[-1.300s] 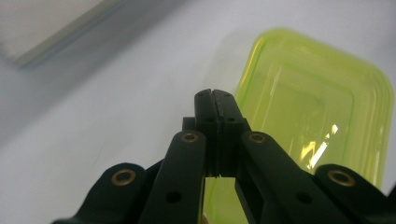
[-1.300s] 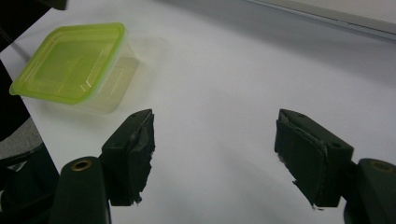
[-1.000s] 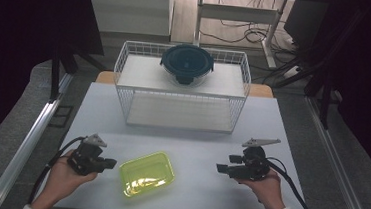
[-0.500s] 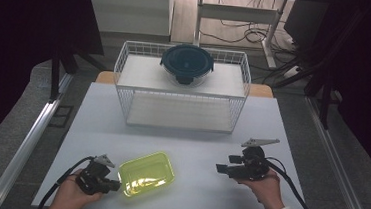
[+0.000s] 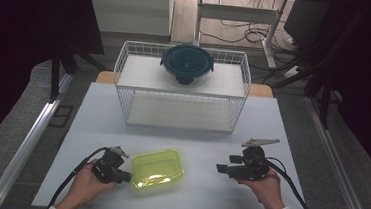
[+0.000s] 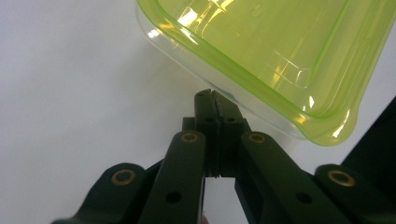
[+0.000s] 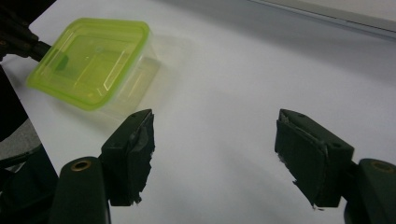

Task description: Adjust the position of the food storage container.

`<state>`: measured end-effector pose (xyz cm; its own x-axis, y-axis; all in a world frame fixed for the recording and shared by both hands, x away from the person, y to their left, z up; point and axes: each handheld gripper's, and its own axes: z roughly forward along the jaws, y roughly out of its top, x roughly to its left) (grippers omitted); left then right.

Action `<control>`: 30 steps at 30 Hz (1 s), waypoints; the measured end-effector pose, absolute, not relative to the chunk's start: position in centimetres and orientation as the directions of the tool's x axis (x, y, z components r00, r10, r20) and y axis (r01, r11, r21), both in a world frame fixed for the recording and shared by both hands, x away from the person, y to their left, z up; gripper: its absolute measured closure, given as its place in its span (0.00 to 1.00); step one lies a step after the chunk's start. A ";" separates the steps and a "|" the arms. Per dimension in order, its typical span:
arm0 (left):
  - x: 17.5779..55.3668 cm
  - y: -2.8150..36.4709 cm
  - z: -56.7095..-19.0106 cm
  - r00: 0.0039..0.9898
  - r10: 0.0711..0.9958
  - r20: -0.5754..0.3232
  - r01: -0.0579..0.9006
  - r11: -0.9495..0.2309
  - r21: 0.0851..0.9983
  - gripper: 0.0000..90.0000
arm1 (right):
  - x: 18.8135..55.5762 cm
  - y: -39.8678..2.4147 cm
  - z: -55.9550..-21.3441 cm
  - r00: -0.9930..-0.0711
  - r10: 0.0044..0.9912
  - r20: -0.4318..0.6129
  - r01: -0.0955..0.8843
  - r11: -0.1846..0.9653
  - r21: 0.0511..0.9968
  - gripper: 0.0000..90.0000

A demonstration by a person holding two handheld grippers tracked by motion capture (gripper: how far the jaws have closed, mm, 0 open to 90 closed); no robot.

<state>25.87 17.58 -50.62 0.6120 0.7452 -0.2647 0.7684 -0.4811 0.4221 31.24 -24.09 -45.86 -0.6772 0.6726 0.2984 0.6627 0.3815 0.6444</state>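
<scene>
My left gripper, jaws together, noses the yellow-green lidded container; right gripper w/ jaws apart waits; I'd open left before gripping the rim.

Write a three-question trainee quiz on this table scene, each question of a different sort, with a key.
1. True or false: the left gripper has its jaws shut, tips at the edge of the yellow-green lidded container.
2. The right gripper is: A open over bare table; B shut on the container; C inside the wire basket.
3. Fill in: the round dark-lidded bowl sits on top of the ____.

Key: 1 true; 2 A; 3 wire basket.
</scene>
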 end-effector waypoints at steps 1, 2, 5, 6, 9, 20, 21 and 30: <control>26.2 17.4 -50.6 0.616 0.743 -0.263 0.766 -0.487 0.419 1.00 | 31.2 -24.1 -45.9 -0.678 0.672 0.299 0.662 0.381 0.645 0.31; 26.5 17.0 -50.6 0.616 0.742 -0.264 0.767 -0.487 0.419 1.00 | 31.2 -24.1 -45.9 -0.678 0.672 0.298 0.662 0.382 0.645 0.31; 27.1 16.2 -50.4 0.624 0.736 -0.263 0.761 -0.496 0.418 1.00 | 31.2 -24.1 -45.9 -0.679 0.672 0.297 0.661 0.383 0.645 0.31; 27.5 15.9 -50.4 0.629 0.732 -0.262 0.757 -0.500 0.420 1.00 | 31.3 -24.1 -45.9 -0.678 0.672 0.297 0.662 0.383 0.645 0.31; 28.1 15.0 -50.3 0.634 0.727 -0.264 0.753 -0.503 0.424 1.00 | 31.3 -24.2 -45.9 -0.678 0.672 0.298 0.662 0.382 0.645 0.31; 30.1 12.3 -50.1 0.661 0.704 -0.260 0.732 -0.527 0.432 1.00 | 31.3 -24.2 -45.9 -0.678 0.671 0.301 0.663 0.381 0.645 0.31; 30.2 12.2 -50.1 0.662 0.703 -0.259 0.730 -0.528 0.434 1.00 | 31.3 -24.2 -45.9 -0.679 0.670 0.301 0.662 0.381 0.645 0.31; 30.9 11.5 -50.5 0.659 0.707 -0.256 0.730 -0.518 0.447 1.00 | 31.3 -24.3 -46.0 -0.678 0.672 0.300 0.664 0.383 0.642 0.31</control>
